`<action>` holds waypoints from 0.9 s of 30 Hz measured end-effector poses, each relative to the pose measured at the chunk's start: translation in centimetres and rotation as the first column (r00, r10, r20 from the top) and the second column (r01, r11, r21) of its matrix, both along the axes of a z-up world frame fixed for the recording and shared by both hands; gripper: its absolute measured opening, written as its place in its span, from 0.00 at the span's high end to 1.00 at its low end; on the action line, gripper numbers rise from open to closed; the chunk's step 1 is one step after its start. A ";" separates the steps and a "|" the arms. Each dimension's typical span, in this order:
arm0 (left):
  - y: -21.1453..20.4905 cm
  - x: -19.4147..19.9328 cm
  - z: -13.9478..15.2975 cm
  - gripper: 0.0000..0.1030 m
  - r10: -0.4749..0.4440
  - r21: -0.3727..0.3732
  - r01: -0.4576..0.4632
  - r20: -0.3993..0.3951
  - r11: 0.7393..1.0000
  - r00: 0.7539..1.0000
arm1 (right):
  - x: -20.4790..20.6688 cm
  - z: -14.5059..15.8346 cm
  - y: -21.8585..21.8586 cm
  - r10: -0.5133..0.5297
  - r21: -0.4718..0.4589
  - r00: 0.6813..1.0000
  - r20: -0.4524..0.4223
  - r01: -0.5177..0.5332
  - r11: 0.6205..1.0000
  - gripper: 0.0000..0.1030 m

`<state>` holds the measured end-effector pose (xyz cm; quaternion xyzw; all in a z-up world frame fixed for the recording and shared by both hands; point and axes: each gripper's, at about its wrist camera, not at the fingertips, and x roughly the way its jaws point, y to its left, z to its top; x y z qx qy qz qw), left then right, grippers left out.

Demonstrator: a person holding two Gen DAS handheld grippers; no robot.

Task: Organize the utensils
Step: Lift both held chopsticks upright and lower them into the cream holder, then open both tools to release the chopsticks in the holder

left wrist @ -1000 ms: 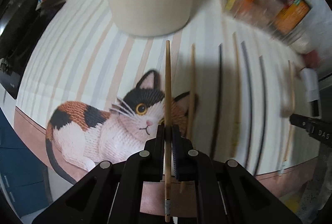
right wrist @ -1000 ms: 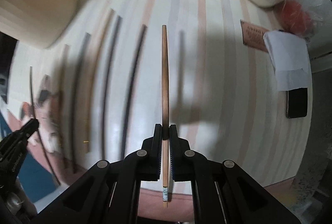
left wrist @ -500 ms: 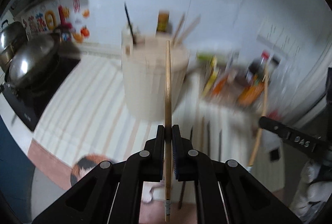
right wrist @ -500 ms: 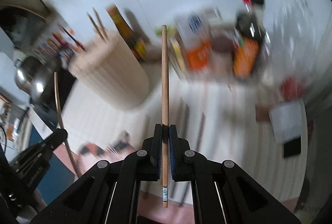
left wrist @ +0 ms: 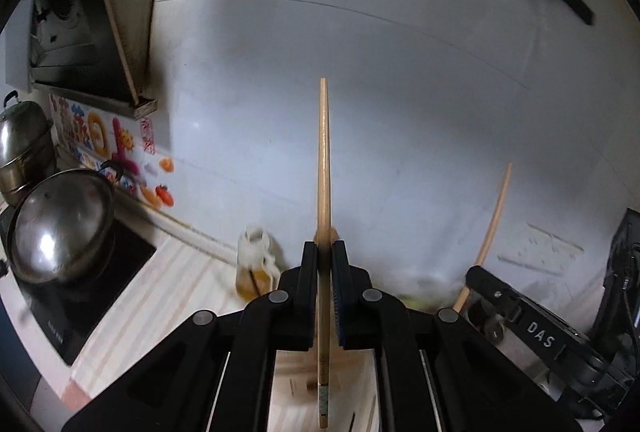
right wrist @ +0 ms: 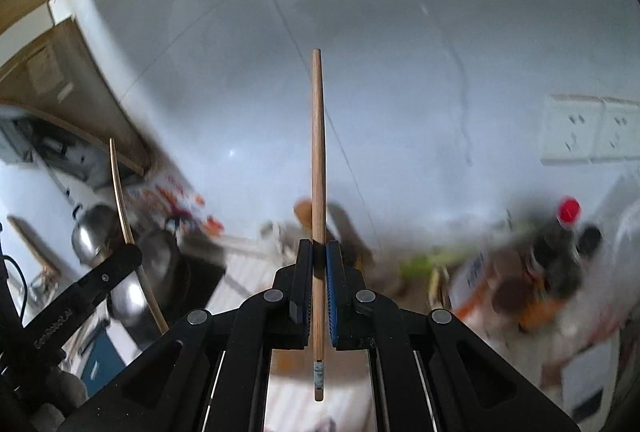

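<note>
My left gripper [left wrist: 324, 252] is shut on a light wooden chopstick [left wrist: 323, 168] that points up toward the white tiled wall. My right gripper [right wrist: 318, 252] is shut on a darker wooden chopstick [right wrist: 317, 152], also pointing up. Each gripper shows in the other's view: the right one [left wrist: 520, 324] with its chopstick [left wrist: 494, 216] at the lower right, the left one [right wrist: 84, 296] with its chopstick [right wrist: 124, 224] at the lower left. The utensil holder and the chopsticks on the mat are hidden below the grippers.
Steel pots [left wrist: 60, 224] sit on a black cooktop [left wrist: 80, 296] at the left. A small bottle [left wrist: 256, 268] stands by the wall. Blurred sauce bottles and boxes [right wrist: 532, 272] crowd the right, below wall sockets [right wrist: 588, 132]. A range hood [left wrist: 80, 32] hangs upper left.
Both grippers have tilted up from the cat mat, each still holding its chopstick. The views swung past the beige holder to the wall.
</note>
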<state>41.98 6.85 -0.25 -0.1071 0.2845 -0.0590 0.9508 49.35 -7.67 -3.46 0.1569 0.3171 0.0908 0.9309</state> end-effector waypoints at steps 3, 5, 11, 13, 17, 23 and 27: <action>0.4 3.5 -1.0 0.96 0.013 -0.007 -0.013 -0.009 1.000 1.000 | 3.0 -0.2 -0.2 -0.017 0.019 0.999 0.028 0.016 1.000 0.94; 0.6 5.7 -1.9 0.96 0.019 -0.017 -0.020 -0.025 1.000 0.999 | 4.8 -0.3 0.0 -0.025 0.025 0.999 0.044 0.024 0.999 0.94; 1.2 10.1 -5.2 0.96 0.041 -0.094 -0.049 -0.085 0.994 0.996 | 9.0 -2.8 1.0 0.000 0.037 0.999 0.054 -0.002 0.999 0.94; 1.2 11.0 -6.2 0.96 0.047 -0.111 -0.058 -0.095 0.992 0.994 | 10.0 -4.2 1.3 0.016 0.045 0.999 0.045 -0.018 0.999 0.94; 1.1 12.3 -7.6 0.96 0.052 -0.118 -0.065 -0.109 0.991 0.993 | 11.0 -6.6 2.2 0.052 0.063 0.998 0.033 -0.054 0.997 0.94; 0.4 13.1 -9.3 0.96 0.028 -0.120 -0.046 -0.146 0.992 0.989 | 10.7 -8.9 3.6 0.094 0.054 0.995 0.040 -0.096 0.994 0.94; -0.1 13.0 -10.3 0.96 -0.005 -0.118 -0.016 -0.181 0.993 0.983 | 10.1 -9.3 4.0 0.130 0.039 0.991 0.040 -0.131 0.991 0.94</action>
